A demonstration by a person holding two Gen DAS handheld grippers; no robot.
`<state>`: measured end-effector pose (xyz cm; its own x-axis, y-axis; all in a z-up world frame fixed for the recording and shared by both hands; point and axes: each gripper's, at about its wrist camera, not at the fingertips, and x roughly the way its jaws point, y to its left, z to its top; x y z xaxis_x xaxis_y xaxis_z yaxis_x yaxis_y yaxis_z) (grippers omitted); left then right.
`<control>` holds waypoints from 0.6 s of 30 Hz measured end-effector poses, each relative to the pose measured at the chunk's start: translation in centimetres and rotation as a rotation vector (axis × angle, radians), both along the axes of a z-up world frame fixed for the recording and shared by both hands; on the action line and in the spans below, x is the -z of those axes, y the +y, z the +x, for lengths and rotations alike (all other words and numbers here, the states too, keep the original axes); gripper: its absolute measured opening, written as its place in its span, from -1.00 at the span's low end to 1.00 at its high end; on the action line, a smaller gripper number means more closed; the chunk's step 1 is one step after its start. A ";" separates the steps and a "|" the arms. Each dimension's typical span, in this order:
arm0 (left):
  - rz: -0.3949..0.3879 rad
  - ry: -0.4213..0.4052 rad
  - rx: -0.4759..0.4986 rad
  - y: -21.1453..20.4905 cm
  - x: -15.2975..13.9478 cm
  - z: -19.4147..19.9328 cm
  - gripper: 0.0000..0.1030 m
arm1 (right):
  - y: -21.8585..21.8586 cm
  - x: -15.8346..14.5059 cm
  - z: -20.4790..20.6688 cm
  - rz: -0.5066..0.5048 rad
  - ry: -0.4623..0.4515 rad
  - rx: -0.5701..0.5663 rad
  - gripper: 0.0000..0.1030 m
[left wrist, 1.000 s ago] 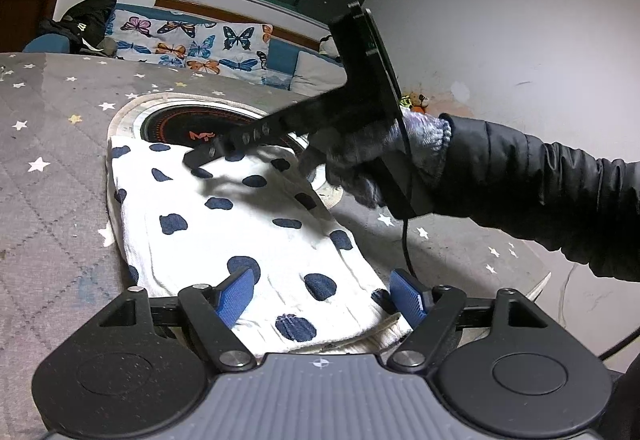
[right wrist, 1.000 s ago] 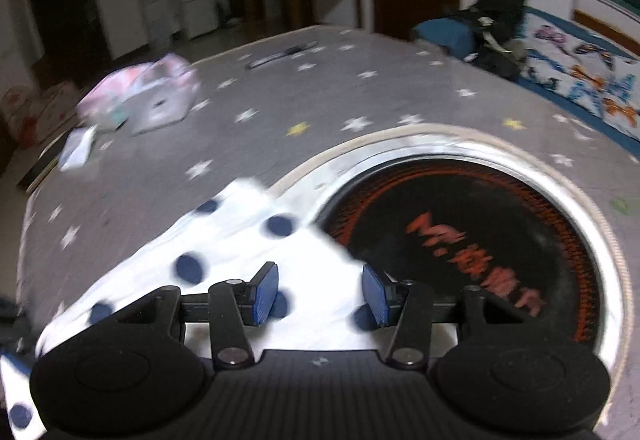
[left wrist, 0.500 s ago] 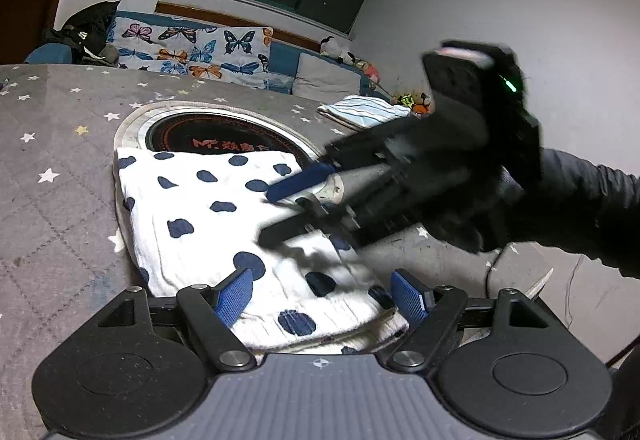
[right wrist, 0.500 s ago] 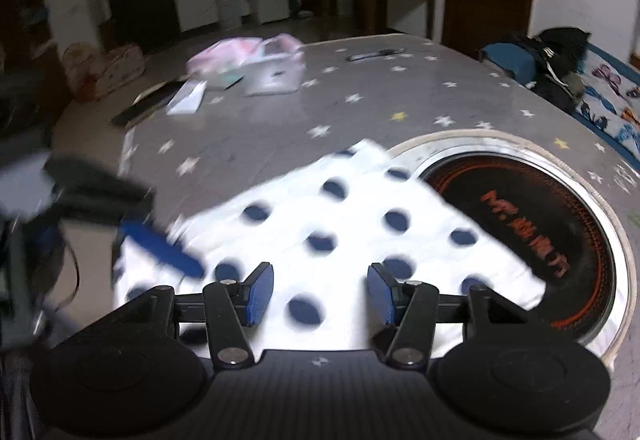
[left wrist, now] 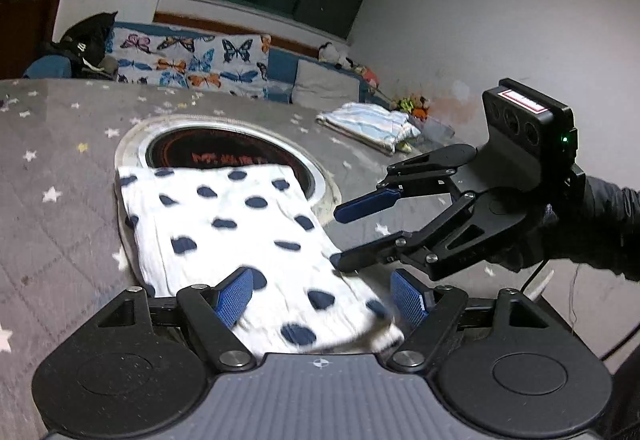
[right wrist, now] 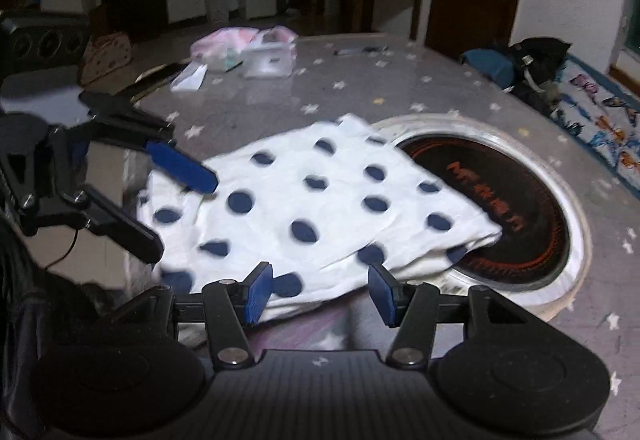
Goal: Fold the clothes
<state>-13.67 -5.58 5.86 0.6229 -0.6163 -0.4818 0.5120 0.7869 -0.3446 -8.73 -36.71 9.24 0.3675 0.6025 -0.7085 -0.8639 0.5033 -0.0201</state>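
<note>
White cloth with dark blue spots lies folded flat on the table. Its near end sits between the blue pads of the left hand-held gripper, but the black gripper body hides the very edge, so it is hard to tell if that end hangs off the table. The pads stand wide apart and do not press the cloth. The cloth's edges look smeared and fuzzy there.

The right hand-held gripper is just beside the cloth's right edge, about half open, with nothing held. From its own camera, the cloth's near edge lies just past its blue pads. The person's dark sleeve is cut off at the picture's side.

The cloth looks soft and a bit bumpy. The table cover is grey, quilted, with little stars. A round, shiny ring with a black middle sits on the table past the left gripper, partly under the cloth's far end.

A second ago the right gripper was over that far end by the ring. Now it is by the near right edge, with its pads a little wider apart. The left gripper has stayed put.
</note>
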 end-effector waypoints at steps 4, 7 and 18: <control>-0.004 0.014 -0.017 -0.2 0.3 0.7 0.53 | 0.5 -0.2 1.6 0.054 -0.014 0.056 0.04; 0.004 0.029 -0.008 -0.4 0.8 0.8 0.53 | 1.3 0.7 3.1 0.078 0.010 0.073 0.04; 0.006 0.053 0.010 -0.5 1.2 0.3 0.53 | 1.4 3.8 9.5 0.040 0.026 0.211 0.03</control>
